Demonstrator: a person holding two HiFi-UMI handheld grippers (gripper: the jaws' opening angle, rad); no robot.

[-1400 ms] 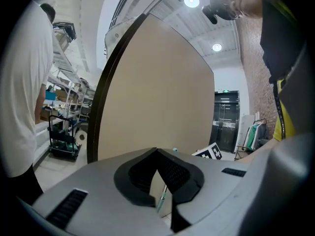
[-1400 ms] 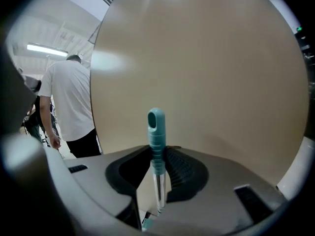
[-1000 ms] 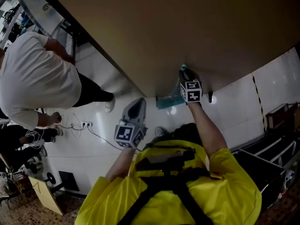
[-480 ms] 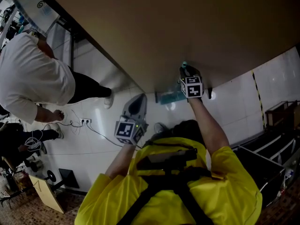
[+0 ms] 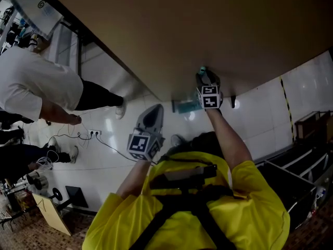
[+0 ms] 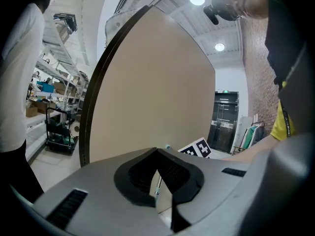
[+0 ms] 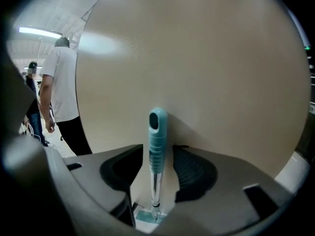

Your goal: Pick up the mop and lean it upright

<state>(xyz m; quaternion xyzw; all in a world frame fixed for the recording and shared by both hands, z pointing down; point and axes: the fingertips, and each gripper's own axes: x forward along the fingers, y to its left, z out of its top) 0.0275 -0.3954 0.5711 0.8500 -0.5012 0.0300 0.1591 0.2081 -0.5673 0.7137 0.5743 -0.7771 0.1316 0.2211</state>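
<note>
- Your right gripper (image 7: 156, 154): jaws opening, pads now clear on both sides of the teal mop handle (image 7: 158, 132) standing between them. In the head view it sits slightly higher, centre frame.
- Person in white shirt (image 5: 36, 85): now farther toward the upper left edge.

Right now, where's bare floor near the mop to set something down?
Bare white floor right of the mop, between the tan board and the dark racks. Left is crowded: power strip and cables, bystander's legs.
</note>
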